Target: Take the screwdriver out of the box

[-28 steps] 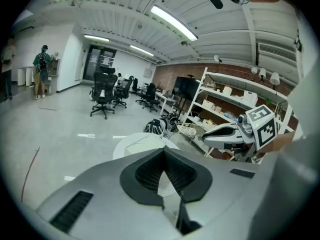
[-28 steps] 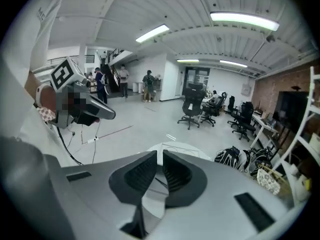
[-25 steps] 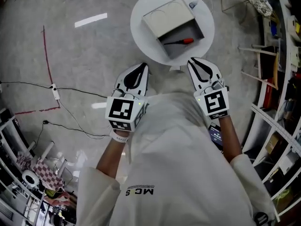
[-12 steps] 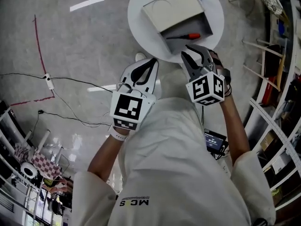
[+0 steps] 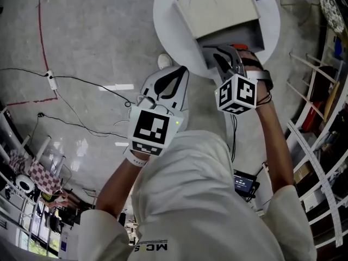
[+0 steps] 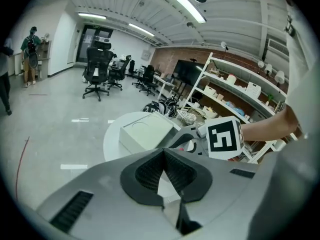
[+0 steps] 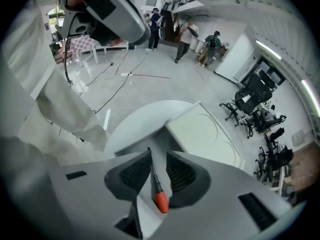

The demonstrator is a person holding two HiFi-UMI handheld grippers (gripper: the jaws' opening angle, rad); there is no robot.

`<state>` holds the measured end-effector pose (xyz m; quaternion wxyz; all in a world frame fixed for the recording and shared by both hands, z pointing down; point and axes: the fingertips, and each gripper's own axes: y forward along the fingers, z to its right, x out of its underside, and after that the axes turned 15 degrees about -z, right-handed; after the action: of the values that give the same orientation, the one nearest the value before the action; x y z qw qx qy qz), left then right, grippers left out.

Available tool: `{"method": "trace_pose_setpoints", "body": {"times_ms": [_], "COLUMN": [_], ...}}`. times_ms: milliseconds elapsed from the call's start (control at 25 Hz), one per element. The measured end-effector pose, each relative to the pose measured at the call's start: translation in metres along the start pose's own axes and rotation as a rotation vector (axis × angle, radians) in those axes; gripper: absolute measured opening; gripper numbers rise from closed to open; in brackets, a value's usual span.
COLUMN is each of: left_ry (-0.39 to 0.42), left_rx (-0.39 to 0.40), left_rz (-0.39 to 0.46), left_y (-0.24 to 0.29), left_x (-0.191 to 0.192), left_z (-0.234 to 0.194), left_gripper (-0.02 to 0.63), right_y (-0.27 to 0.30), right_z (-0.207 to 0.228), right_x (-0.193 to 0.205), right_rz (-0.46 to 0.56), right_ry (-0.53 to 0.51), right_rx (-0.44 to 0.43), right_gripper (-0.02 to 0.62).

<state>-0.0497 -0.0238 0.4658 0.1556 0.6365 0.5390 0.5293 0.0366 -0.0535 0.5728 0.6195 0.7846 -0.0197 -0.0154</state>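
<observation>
You had the round white table (image 5: pixel 166 31) below you, and on it the pale box (image 5: pixel 217 7), its low open compartment facing you. Your left gripper (image 6: pixel 164 154) hung just off the table's near edge, tongs pressed together on nothing. Your right gripper (image 7: pixel 158 156) was inside the open compartment, tongs spread to either side of the screwdriver (image 7: pixel 156 190). The screwdriver lay on the compartment floor, red handle towards you, dark shaft close against one pad. By my reading you were at the grasp, not yet pinching. The next move called for a square squeeze near the handle, then a lift clear of the box wall.
</observation>
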Motion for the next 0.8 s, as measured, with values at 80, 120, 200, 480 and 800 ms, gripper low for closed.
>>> {"method": "trace_pose_setpoints", "body": {"times_ms": [80,120,200,480,800], "left_ry": [-0.018,-0.022,-0.028,-0.038,-0.051], "left_rx": [-0.003,-0.005,-0.009,-0.013,-0.011], "left_rz": [-0.002,-0.006,-0.011,-0.016,-0.044], "left_y": [0.005,0.008,0.012,0.019,0.024], "left_x": [0.004,0.006,0.009,0.012,0.026], "left_z": [-0.006,-0.009,-0.010,-0.006,-0.011], "left_gripper": [0.009,0.009,0.009,0.009,0.009], "right_y": [0.016,0.024,0.035,0.055,0.075], "right_z": [-0.005,-0.008,-0.014,-0.016,-0.023], "right_x": [-0.001,-0.001,0.001,0.018,0.034], "right_rz": [-0.025,-0.036,-0.054,-0.097,-0.195], "right_ry": [-0.033,-0.048,-0.079,-0.145,-0.232], "right_rx": [-0.027,-0.039,-0.060,-0.086,-0.141], "right_gripper": [0.150,0.150,0.150,0.150,0.147]}}
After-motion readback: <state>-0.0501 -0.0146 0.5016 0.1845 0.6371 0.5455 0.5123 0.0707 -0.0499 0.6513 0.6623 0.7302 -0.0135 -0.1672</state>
